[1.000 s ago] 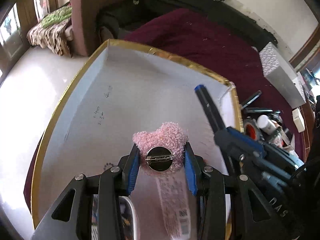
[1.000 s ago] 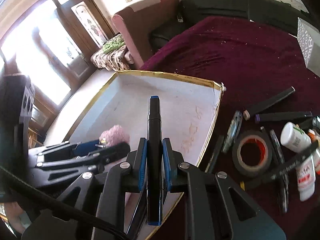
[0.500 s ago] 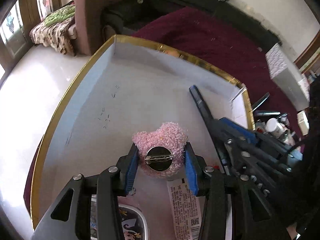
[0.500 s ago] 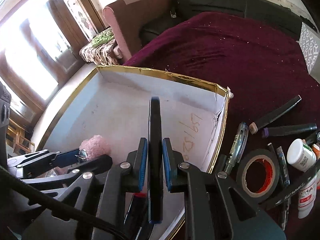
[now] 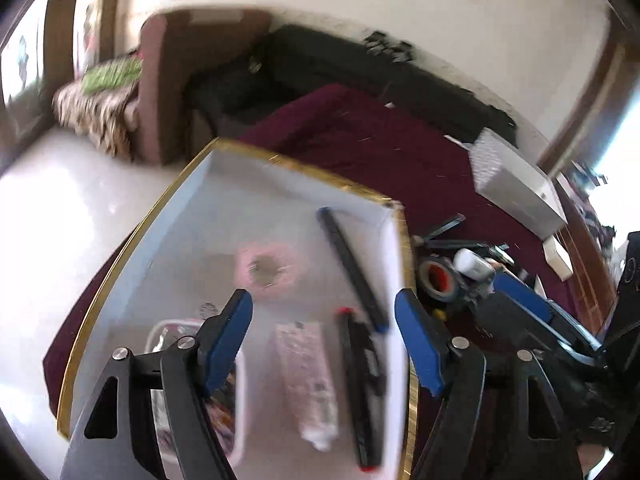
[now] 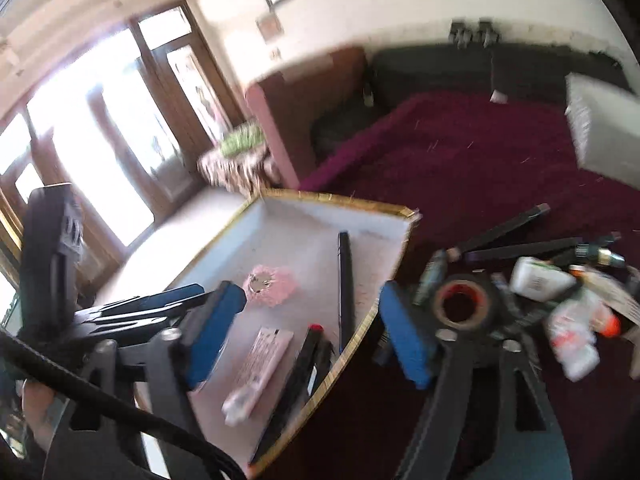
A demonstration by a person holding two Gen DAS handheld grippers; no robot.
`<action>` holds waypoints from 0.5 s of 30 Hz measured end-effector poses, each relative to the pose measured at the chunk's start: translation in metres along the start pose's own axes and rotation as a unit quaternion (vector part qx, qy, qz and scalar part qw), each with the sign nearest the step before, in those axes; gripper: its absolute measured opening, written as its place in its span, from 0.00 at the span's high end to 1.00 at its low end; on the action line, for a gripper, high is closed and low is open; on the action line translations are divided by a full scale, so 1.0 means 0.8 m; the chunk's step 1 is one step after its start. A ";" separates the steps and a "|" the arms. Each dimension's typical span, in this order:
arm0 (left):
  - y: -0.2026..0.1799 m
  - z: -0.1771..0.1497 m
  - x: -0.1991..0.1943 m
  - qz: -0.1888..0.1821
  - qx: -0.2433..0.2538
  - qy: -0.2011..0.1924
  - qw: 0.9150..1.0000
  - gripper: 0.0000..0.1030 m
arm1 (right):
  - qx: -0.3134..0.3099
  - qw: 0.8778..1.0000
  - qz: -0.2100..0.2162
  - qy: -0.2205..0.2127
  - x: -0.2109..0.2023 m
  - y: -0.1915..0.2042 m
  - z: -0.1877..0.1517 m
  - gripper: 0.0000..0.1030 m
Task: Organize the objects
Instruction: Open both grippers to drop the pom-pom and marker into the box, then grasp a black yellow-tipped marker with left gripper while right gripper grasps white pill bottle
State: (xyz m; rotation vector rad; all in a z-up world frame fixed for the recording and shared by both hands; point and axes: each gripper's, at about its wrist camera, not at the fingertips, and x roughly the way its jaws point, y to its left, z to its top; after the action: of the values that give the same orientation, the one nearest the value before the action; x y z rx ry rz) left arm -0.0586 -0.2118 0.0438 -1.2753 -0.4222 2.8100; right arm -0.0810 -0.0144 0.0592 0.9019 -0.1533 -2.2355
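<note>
A white box with a gold rim (image 5: 304, 162) (image 6: 352, 199) sits on the maroon cloth. Inside lie a pink fuzzy brooch (image 5: 267, 270) (image 6: 270, 285), a black marker with blue ends (image 5: 350, 270) (image 6: 345, 280), a black pen with a red tip (image 5: 362, 384) (image 6: 296, 384), a pink tube (image 5: 310, 380) (image 6: 256, 368) and a clear pouch (image 5: 168, 340). My left gripper (image 5: 324, 340) is open and empty above the box's near end. My right gripper (image 6: 310, 332) is open and empty above the box's right rim.
To the right of the box on the cloth lie a roll of black tape (image 6: 464, 304) (image 5: 438, 280), a white bottle (image 6: 540, 278), several markers (image 6: 500, 232) and small tubes (image 6: 572, 336). A white patterned box (image 5: 516, 184) stands farther right. A sofa (image 5: 360, 68) is behind.
Both grippers opened and drew back upward. The left one let go of the pink brooch and the right one let go of the black marker; both now lie in the box.
</note>
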 end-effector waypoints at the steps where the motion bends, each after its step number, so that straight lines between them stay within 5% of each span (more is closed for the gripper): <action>1: -0.010 -0.004 -0.005 -0.002 0.007 -0.003 1.000 0.31 | 0.005 1.000 -0.001 -0.012 -0.021 -0.006 -0.007 0.19; 8: -0.100 -0.026 -0.020 -0.043 0.051 -0.001 0.998 0.31 | 0.027 0.999 -0.030 -0.022 -0.110 -0.060 -0.052 0.19; 15: -0.181 -0.050 0.018 -0.050 0.102 0.054 0.992 0.31 | 0.057 0.995 -0.075 0.013 -0.140 -0.137 -0.086 0.20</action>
State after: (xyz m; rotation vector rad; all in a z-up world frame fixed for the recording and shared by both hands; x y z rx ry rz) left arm -0.0511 -0.0614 0.0455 -1.3146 -0.1822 2.6073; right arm -0.0432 0.1501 0.0320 1.0327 -0.2095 -2.3726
